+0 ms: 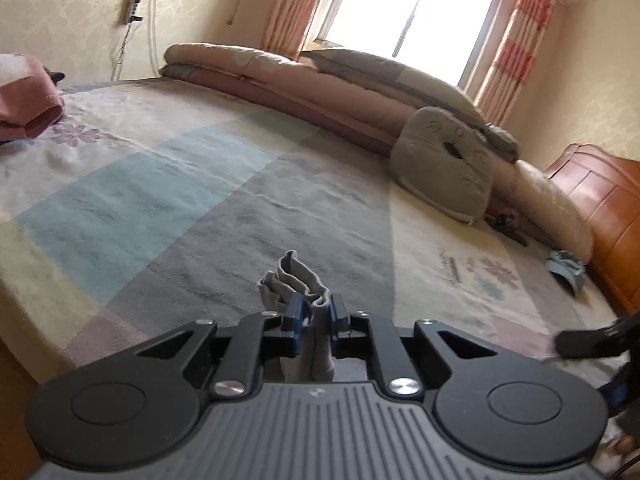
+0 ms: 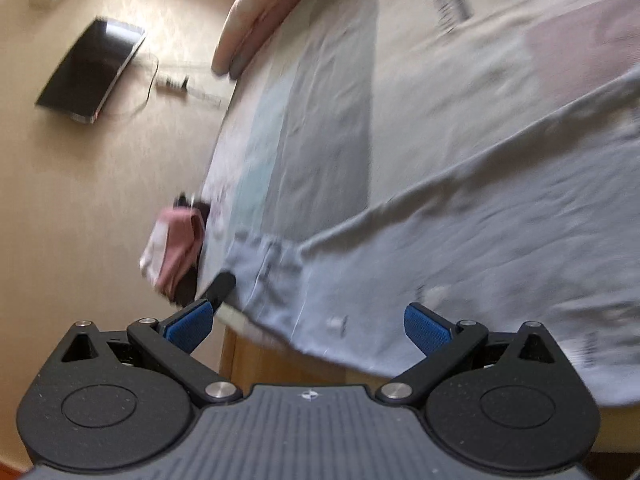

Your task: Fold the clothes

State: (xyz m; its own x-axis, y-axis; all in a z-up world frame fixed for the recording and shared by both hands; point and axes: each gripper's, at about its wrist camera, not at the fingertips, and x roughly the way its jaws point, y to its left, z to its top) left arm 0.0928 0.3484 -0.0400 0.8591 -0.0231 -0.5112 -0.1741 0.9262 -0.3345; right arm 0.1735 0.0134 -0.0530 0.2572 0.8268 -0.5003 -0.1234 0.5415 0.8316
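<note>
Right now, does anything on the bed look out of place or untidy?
A small blue-grey cloth item lies crumpled alone by the wooden bed frame, away from the pink folded clothes. The grey pillow leans tilted against the rolled quilts.

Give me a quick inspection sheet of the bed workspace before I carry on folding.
Surface: bed sheet, patchwork print, mostly bare.
Job's things: grey garment spread at the bed edge; a bunched grey fold pinched.
Clutter: pink clothes, grey pillow, rolled quilts.
Tongs: left tongs shut on the fold; right tongs open, empty.
Cables: power strip with leads on the wall.
Surroundings: window, curtains, wall screen.
</note>
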